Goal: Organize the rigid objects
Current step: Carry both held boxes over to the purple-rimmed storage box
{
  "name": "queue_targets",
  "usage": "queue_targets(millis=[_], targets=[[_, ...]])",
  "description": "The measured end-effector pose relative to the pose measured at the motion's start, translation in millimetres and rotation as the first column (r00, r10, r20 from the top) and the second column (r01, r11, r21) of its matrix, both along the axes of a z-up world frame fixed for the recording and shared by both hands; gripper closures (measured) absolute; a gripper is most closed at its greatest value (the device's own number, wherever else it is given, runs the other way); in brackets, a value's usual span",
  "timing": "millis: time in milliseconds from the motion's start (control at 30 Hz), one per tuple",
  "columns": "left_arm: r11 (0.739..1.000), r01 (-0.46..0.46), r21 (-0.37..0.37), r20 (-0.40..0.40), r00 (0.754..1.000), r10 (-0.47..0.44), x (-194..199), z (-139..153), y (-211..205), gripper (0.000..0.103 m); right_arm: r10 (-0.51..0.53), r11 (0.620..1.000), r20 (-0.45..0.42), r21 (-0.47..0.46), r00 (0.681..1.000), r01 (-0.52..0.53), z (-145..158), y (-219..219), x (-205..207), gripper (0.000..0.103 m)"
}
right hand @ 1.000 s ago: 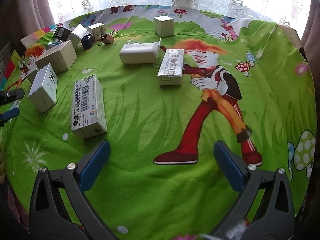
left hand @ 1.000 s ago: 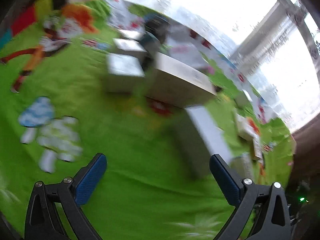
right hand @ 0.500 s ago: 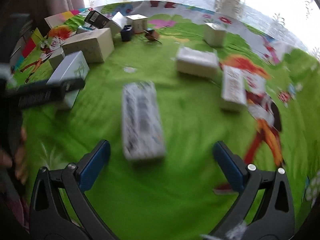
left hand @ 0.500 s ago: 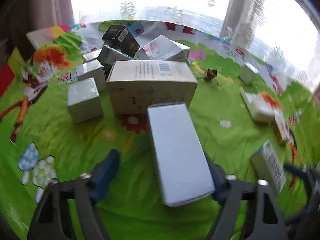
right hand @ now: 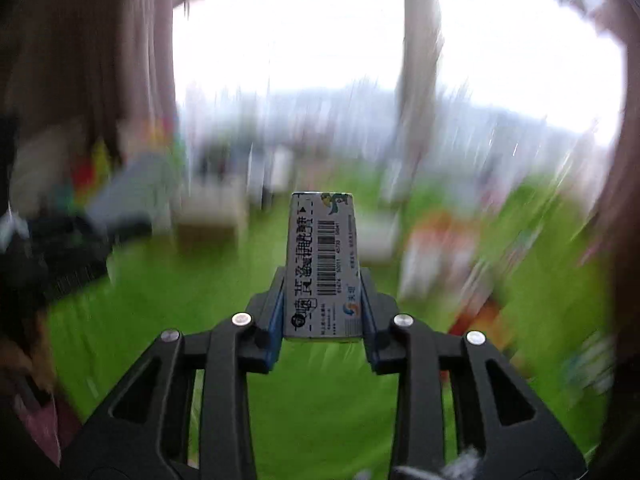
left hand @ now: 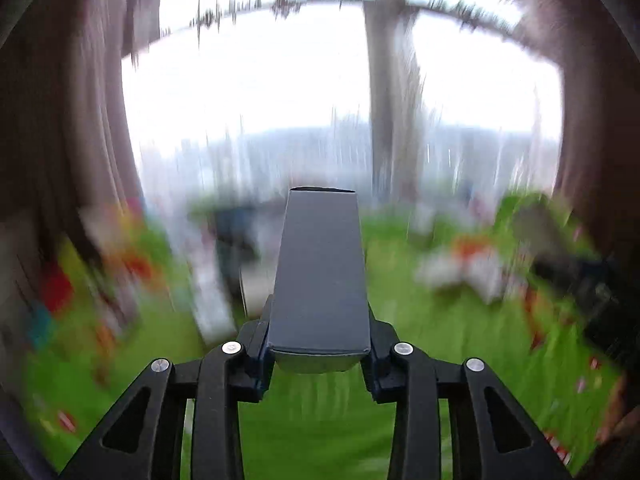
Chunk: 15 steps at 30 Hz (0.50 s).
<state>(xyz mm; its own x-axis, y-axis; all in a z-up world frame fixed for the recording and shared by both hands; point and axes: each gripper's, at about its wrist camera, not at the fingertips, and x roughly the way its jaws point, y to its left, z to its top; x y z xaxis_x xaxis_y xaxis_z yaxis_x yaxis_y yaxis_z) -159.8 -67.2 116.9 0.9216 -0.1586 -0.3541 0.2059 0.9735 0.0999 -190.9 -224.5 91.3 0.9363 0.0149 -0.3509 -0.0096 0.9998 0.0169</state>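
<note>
A long plain grey box (left hand: pixel 320 264) sticks out forward from my left gripper (left hand: pixel 319 314). Its jaws are closing, and the blue pads (left hand: pixel 262 344) press on the box's two long sides. It hangs lifted above the green cloth (left hand: pixel 312 420). In the right wrist view, a long white box with a barcode and printed text (right hand: pixel 322 248) sits lengthwise in my right gripper (right hand: pixel 322 286). Those jaws are closing too, with the pads (right hand: pixel 276 312) against its sides, and that box is also off the cloth.
Both views are heavily blurred. Several pale boxes (right hand: pixel 208 212) stand on the green cartoon-print cloth at the back left. More boxes (left hand: pixel 460 268) lie to the right. A bright window (left hand: pixel 280 92) and brown curtains (left hand: pixel 60 120) rise behind the table.
Both grippers went from wide open to closed on a box each: the left on the grey box, the right on the barcode box. Both boxes rose off the cloth, and the views tilted up toward the window.
</note>
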Motion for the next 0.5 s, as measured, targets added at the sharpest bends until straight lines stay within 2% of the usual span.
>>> queue_targets(millis=[33,67,100,167,233,300,500], targets=[[1.000,0.001,-0.023,0.140,0.990,0.002,-21.7,26.7,-2.3,0.067,-0.032,0.999,0.165,0.009,0.986,0.031,24.4,-0.7,-24.7,0.066],[0.999,0.003,-0.043,0.224,0.975,0.007,-35.5,43.1,-3.3,0.066,-0.073,0.997,0.333,-0.001,0.940,0.078,51.0,0.2,-51.8,0.066],[0.998,0.008,-0.058,0.296,0.955,0.010,-47.6,58.5,-5.2,0.066,-0.094,0.994,0.396,-0.019,0.913,0.111,65.0,3.3,-63.0,0.066],[0.997,0.024,-0.075,0.367,0.930,0.005,-61.0,76.7,-6.7,0.066,-0.106,0.987,0.488,-0.054,0.867,0.150,89.4,10.3,-81.6,0.066],[0.995,0.043,-0.087,0.397,0.918,-0.005,-71.8,88.8,-6.9,0.066,-0.104,0.988,0.520,-0.045,0.848,0.149,101.3,13.6,-92.5,0.066],[0.995,0.058,-0.084,0.388,0.921,-0.021,-75.5,94.5,-8.5,0.066,-0.098,0.990,0.527,-0.030,0.844,0.134,106.8,16.2,-100.5,0.066],[0.993,0.044,-0.108,0.331,0.944,-0.006,-80.1,91.7,10.3,0.066,-0.060,0.993,0.473,-0.060,0.879,0.100,104.8,35.3,-97.8,0.066]])
